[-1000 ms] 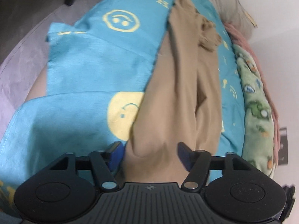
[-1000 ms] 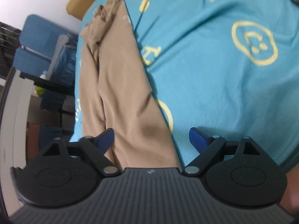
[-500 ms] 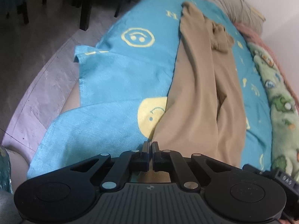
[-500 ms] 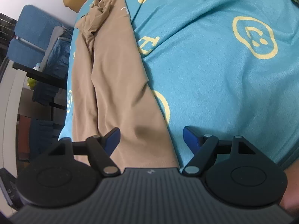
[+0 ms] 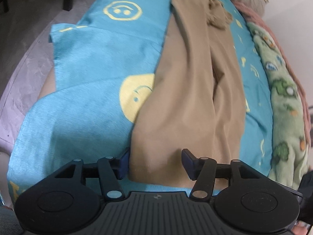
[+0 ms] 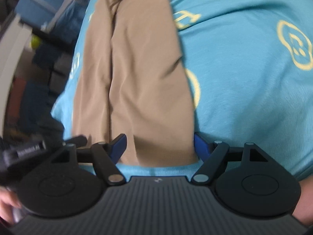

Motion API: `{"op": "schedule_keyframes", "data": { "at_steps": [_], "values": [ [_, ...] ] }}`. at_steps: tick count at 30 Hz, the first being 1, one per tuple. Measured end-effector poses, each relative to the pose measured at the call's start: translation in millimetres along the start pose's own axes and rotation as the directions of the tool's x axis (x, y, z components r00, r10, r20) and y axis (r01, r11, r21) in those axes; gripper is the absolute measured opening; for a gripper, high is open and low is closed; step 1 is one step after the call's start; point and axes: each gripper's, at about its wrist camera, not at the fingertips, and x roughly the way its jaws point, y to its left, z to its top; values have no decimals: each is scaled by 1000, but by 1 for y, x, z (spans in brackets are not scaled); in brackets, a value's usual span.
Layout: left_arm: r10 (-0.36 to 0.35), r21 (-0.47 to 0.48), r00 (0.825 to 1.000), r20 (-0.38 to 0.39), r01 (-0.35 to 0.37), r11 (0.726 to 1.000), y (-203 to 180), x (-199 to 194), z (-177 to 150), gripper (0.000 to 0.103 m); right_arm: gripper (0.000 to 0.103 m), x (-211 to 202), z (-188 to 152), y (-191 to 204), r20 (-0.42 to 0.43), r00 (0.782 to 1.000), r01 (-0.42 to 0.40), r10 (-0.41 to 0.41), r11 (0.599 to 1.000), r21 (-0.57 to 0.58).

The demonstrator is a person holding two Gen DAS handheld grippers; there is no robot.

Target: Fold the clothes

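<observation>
Tan trousers (image 5: 191, 90) lie lengthwise on the blue bedspread (image 5: 93, 62), running from bottom centre to the top of both views, one leg doubled over the other. Left gripper (image 5: 155, 161): jaws apart, straddling the near hem; 0.5 s ago they were pressed together, so the hem has been let go or the grip is being reset. Right gripper (image 6: 159, 146): jaws apart as before, but now closer, bracketing the same hem at bottom centre. With 2 open claws framing the hem, the next fold probably awaits a fresh pinch.
</observation>
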Motion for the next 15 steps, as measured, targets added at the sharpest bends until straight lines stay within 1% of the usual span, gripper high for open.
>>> {"op": "schedule_keyframes", "data": {
  "at_steps": [1,2,3,5,6,8,10,12,15],
  "values": [
    [22,7,1000,-2,-22,1000,-2,0,-1,26,48,0,-1,5,-1,1000,29,-29,999,-31],
    [36,7,999,0,-36,999,-3,0,-2,20,25,0,-3,9,2,998,63,-63,996,-61],
    [29,-9,1000,8,-29,1000,-1,-3,-2,10,18,0,-3,13,0,997,76,-77,994,-82],
    [-12,-56,1000,28,14,998,3,-12,-2,6,13,-3,-1,17,2,997,77,-77,992,-99],
    [-36,-77,998,49,40,996,5,-19,-1,6,12,-9,2,16,11,998,66,-65,994,-88],
    [-103,-110,990,101,114,987,5,-39,3,5,12,-23,9,14,31,999,36,-34,998,-58],
    [-172,-133,972,161,194,972,3,-63,10,5,11,-44,18,17,73,997,9,-5,999,-50],
    [-220,-135,949,227,255,958,-5,-92,21,5,11,-71,27,21,125,992,-23,28,999,-46],
    [-256,-111,919,299,299,948,-23,-132,34,5,11,-119,41,29,226,969,-88,96,995,-46]
  ]
}}
